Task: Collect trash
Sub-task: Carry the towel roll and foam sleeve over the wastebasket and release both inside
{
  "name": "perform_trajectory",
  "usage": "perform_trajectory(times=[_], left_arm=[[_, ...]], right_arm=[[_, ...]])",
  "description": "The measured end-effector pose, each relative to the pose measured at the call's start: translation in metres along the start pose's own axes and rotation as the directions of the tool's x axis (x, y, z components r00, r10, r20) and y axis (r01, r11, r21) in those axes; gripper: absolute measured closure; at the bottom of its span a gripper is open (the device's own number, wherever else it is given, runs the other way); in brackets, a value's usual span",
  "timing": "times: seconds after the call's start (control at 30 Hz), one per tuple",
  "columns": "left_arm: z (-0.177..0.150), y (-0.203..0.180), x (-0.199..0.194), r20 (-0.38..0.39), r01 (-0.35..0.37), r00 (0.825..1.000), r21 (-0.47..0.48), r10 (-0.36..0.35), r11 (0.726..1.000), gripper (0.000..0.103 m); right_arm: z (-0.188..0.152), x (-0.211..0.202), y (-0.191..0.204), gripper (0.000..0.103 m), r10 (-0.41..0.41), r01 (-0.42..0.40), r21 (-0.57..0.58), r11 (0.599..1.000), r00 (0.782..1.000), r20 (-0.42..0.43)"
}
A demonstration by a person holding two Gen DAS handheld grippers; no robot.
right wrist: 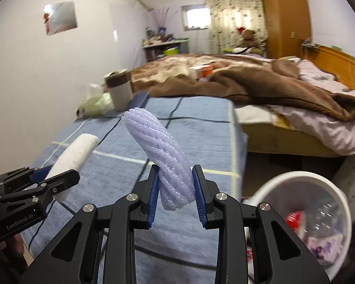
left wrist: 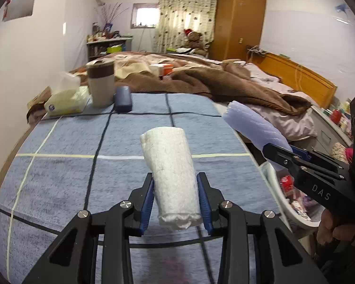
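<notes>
Both pieces up off the blue checked bench cloth (left wrist: 59,165): left gripper (left wrist: 176,201) fingers pinching the white fibrous foam roll (left wrist: 170,172) low, right gripper (right wrist: 176,195) fingers squeezing the lilac foam-net sleeve (right wrist: 163,156), both likely featherlight and squashy, white plastic bin (right wrist: 343,203) just beside.

White bin (right wrist: 303,177): cut off at 4 o'clock, contents blurred. Tissue pack (right wrist: 94,104), mug (right wrist: 119,90): smeared, 10 o'clock. Shelf clutter (left wrist: 104,35): too small.

path: open above blue cloth (left wrist: 59,177) | obstacles: cup (left wrist: 100,82), tissue pack (left wrist: 66,99) far edge
</notes>
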State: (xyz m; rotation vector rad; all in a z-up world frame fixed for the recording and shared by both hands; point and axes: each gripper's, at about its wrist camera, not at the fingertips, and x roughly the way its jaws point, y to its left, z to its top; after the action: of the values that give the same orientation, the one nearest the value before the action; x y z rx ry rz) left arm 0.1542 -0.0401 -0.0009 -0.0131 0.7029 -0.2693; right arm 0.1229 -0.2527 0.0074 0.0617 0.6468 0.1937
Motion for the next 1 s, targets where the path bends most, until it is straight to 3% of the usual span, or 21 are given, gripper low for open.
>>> perform_trajectory(times=[0.5, 1.0], left_arm=[[0.002, -0.071, -0.025, 0.058, 0.126, 0.989, 0.135, -0.135, 0.983, 0.066], [0.001, -0.161, 0.000, -0.015, 0.282, 0.957, 0.260, -0.288, 0.923, 0.066]], right_arm=[[-0.024, -0.061, -0.047, 0.074, -0.167, 0.158, 0.118, 0.980, 0.983, 0.076], [-0.055, -0.082, -0.109, 0.074, -0.387, 0.378, 0.235, 0.895, 0.922, -0.008]])
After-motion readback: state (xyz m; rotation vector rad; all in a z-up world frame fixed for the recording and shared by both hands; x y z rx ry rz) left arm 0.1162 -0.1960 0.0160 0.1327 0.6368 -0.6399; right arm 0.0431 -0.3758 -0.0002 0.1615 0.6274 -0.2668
